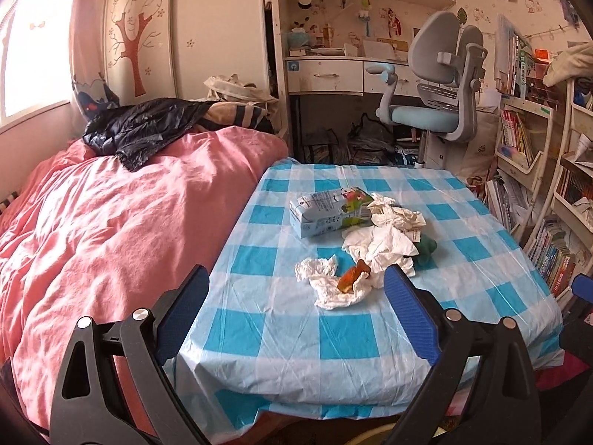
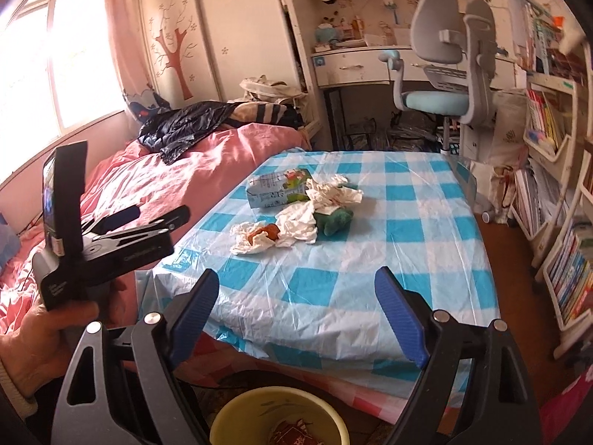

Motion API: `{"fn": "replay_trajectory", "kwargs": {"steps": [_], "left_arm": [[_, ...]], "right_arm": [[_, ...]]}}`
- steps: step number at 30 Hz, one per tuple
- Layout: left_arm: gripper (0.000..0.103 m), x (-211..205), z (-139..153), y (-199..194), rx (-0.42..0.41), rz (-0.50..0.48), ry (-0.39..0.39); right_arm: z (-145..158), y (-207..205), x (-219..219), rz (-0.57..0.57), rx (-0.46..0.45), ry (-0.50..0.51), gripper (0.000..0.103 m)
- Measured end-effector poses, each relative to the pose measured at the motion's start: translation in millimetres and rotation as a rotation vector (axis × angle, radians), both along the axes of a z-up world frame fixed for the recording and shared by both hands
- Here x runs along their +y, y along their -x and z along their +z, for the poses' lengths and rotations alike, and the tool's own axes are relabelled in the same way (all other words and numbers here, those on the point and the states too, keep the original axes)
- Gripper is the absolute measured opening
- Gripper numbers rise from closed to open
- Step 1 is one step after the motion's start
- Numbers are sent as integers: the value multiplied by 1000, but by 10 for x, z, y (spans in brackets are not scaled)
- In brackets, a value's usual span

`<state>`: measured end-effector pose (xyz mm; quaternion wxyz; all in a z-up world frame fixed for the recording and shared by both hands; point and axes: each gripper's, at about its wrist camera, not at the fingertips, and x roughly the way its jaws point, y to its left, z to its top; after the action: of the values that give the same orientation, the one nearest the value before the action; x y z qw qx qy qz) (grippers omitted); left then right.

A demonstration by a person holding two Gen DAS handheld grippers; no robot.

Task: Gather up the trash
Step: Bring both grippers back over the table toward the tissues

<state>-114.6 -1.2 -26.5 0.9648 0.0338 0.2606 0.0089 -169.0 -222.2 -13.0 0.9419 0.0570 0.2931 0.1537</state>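
Note:
Trash lies in a pile on the blue-checked table point(image 1: 296, 333) point(image 2: 333, 296): a drink carton point(image 1: 326, 213) point(image 2: 276, 191), several crumpled white tissues point(image 1: 330, 285) point(image 2: 300, 228), an orange scrap point(image 1: 352, 278) point(image 2: 268, 231) on the nearest tissue, and a dark green wad point(image 1: 426, 248) point(image 2: 333, 220). My left gripper point(image 1: 296, 311) is open and empty, just short of the nearest tissue. My right gripper point(image 2: 296, 319) is open and empty over the table's near edge. The left gripper also shows in the right wrist view point(image 2: 148, 218).
A yellow bin point(image 2: 278, 419) with some trash inside stands on the floor below the table's near edge. A pink bed point(image 1: 111, 241) with a black bag point(image 1: 141, 129) lies left. A desk chair point(image 1: 441, 89) and bookshelves point(image 1: 537, 185) stand behind and right.

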Motion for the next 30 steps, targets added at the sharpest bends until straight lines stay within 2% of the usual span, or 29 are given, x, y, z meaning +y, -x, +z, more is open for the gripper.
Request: {"fn": "replay_trajectory", "kwargs": {"steps": [6, 11, 17, 30], "left_arm": [[93, -119, 28, -270, 13, -35, -27], [95, -167, 22, -433, 28, -42, -27], [95, -121, -37, -578, 83, -38, 49], [95, -130, -37, -710, 98, -42, 77]], "right_arm": [[208, -352, 246, 84, -36, 135, 86], [317, -677, 304, 87, -84, 194, 89], [249, -833, 241, 54, -63, 169, 90], [234, -1060, 283, 56, -55, 168, 91]]}}
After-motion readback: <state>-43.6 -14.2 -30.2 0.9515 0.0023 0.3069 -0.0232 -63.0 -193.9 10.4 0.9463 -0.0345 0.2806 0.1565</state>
